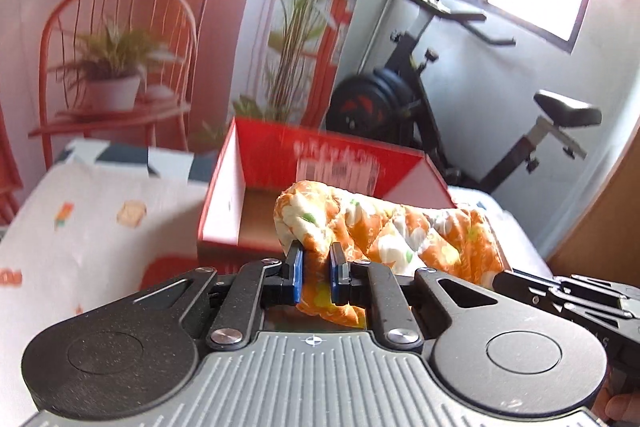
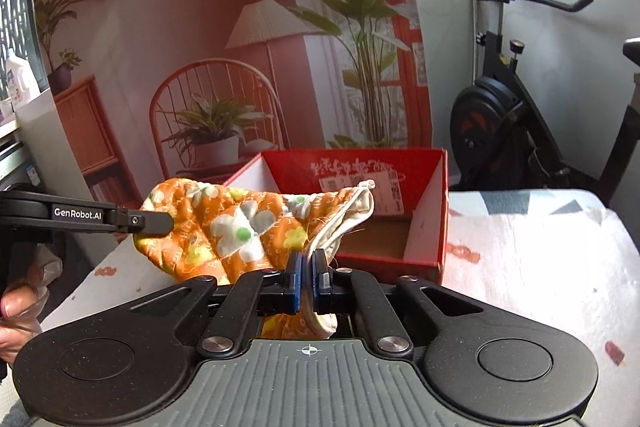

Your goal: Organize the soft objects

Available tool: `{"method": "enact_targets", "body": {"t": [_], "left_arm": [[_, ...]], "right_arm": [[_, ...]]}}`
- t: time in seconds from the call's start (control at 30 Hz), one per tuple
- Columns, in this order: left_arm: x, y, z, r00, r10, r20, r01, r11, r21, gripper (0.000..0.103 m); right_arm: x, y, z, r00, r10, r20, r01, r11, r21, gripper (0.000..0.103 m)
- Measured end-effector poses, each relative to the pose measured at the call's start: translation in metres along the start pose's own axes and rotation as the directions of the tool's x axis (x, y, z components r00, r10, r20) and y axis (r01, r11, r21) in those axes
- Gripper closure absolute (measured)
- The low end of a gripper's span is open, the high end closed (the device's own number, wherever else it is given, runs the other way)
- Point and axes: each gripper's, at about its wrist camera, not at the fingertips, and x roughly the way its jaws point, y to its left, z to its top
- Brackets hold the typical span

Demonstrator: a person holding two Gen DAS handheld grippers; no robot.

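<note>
Left wrist view: the left claw [image 1: 317,273] is clamped on one end of a single orange floral quilted cloth [image 1: 400,231], which stretches rightward to the right claw's black finger at the frame edge. Right wrist view: the right claw [image 2: 307,281] pinches the cloth's white-edged end [image 2: 240,223] between its blue pads [image 2: 295,281] — the cloth's long axis runs side to side between the two claws, held up in front of one open red box [image 2: 424,215] that sits on the patterned bed [image 2: 540,247].
</note>
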Motion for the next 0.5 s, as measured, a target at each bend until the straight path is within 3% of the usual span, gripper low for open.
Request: {"method": "enact_targets", "body": {"t": [0.17,0.3,0.5], "left_arm": [[0.016,-0.004,0.036,0.996,0.025,0.083,-0.025,1.000,0.002,0.089],[0.035,-0.013,0.059,0.980,0.077,0.181,-0.084,0.996,0.035,0.089],[0.070,-0.014,0.080,0.986,0.087,0.145,-0.088,0.996,0.000,0.089]], "right_arm": [[0.020,0.006,0.033,0.997,-0.026,0.066,0.031,0.996,-0.084,0.098],[0.050,0.007,0.053,0.994,-0.069,0.088,0.080,0.988,-0.130,0.098],[0.096,0.001,0.064,0.988,-0.129,0.081,0.141,0.978,-0.157,0.098]]}}
